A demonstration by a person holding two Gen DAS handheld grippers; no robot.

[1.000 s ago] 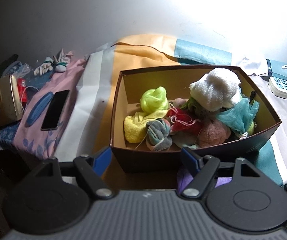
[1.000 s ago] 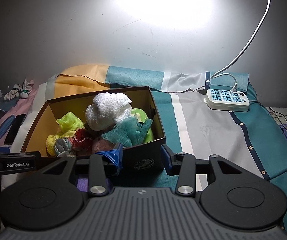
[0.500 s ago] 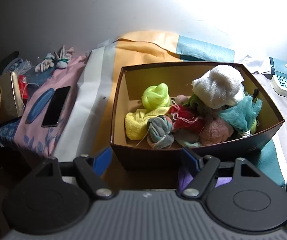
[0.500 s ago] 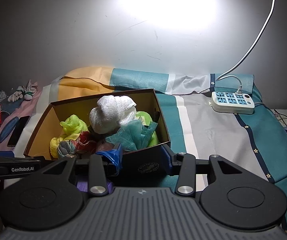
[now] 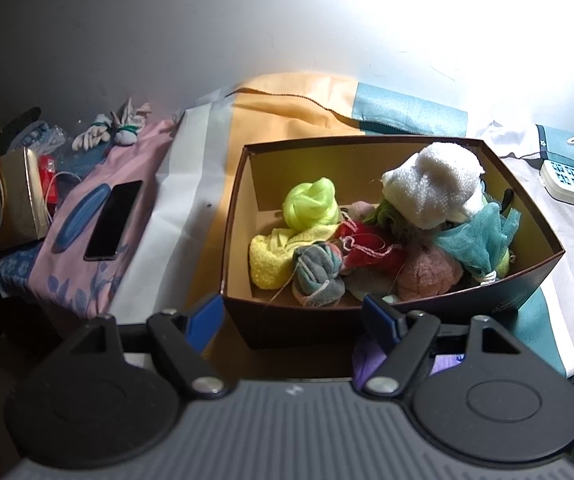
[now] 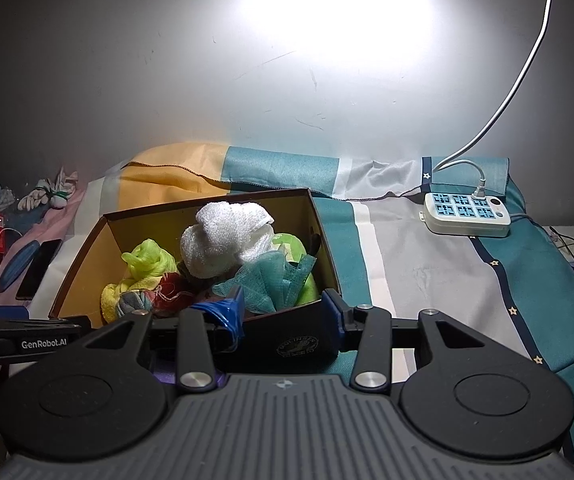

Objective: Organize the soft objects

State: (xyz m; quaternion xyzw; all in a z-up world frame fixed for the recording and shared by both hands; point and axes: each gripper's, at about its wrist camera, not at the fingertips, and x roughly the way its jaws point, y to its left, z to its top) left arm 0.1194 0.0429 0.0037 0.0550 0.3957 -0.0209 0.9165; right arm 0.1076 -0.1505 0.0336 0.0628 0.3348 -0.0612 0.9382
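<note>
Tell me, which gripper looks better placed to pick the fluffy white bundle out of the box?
Probably the right gripper: it looks open and empty, and the white bundle sits just ahead of it.

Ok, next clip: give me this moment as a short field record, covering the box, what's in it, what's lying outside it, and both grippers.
container: brown cardboard box, open top, on striped bedsheet
contents: white towel bundle on top; neon green cloth, yellow cloth, grey sock ball, red piece, pink piece, teal mesh pouf
outside box: phone, power strip, tied white gloves
left gripper: open, empty, at box's near wall
right gripper: open, empty
</note>
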